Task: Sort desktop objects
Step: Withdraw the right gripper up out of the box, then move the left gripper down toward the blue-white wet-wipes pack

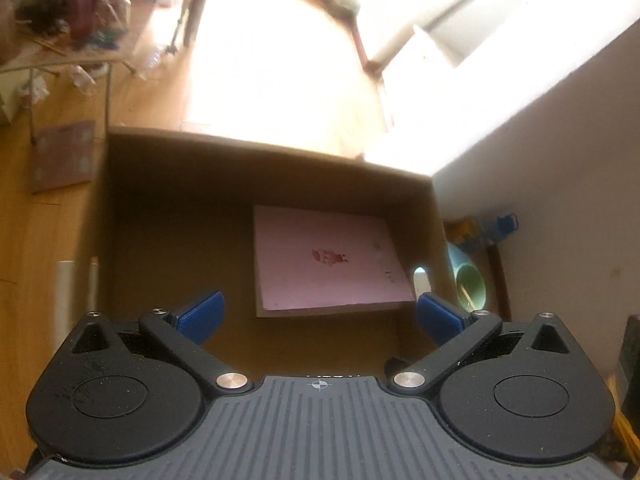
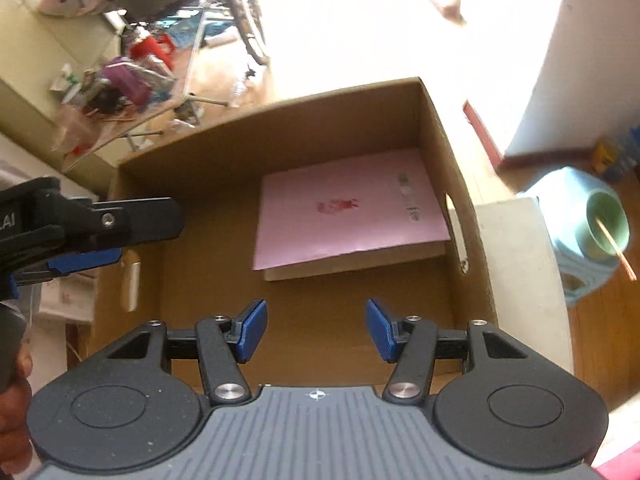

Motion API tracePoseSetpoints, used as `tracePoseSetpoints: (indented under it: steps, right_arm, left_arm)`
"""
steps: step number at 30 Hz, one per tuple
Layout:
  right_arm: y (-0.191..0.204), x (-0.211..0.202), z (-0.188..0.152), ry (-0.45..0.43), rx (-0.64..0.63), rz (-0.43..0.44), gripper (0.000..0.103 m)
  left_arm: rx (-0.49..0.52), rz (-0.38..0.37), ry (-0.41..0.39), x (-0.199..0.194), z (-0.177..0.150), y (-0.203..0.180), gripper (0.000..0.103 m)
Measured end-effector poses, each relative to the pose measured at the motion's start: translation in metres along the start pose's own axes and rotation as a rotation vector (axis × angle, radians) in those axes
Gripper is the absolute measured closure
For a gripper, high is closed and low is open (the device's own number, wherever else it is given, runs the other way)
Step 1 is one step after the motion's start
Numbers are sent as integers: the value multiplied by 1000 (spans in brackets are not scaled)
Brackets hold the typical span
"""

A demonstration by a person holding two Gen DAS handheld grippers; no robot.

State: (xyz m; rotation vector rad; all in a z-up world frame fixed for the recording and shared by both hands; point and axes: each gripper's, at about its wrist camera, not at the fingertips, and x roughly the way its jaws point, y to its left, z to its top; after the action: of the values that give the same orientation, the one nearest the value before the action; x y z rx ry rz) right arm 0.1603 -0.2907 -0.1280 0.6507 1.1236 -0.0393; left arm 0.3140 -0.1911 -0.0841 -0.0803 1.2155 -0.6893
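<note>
A pink-covered book lies flat on the bottom of an open cardboard box, toward its right side. It also shows in the right wrist view, inside the same box. My left gripper is open and empty, above the box's near side. My right gripper is open and empty, above the box's near edge. The left gripper also shows from the side at the left of the right wrist view.
A light blue ceramic pot with a wooden stick stands right of the box, also in the left wrist view. A white surface lies between them. A cluttered table stands beyond on the wood floor. A white wall is at right.
</note>
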Motion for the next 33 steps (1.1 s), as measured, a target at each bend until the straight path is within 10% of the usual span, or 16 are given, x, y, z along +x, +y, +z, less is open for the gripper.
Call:
tracePoseSetpoints:
  steps: [15, 33]
  right_arm:
    - [32, -56, 10, -134, -449, 130, 16]
    - [47, -90, -84, -148, -775, 323, 0]
  left_arm:
    - [-311, 225, -289, -123, -128, 7, 0]
    - [-476, 267, -251, -99, -266, -2, 0]
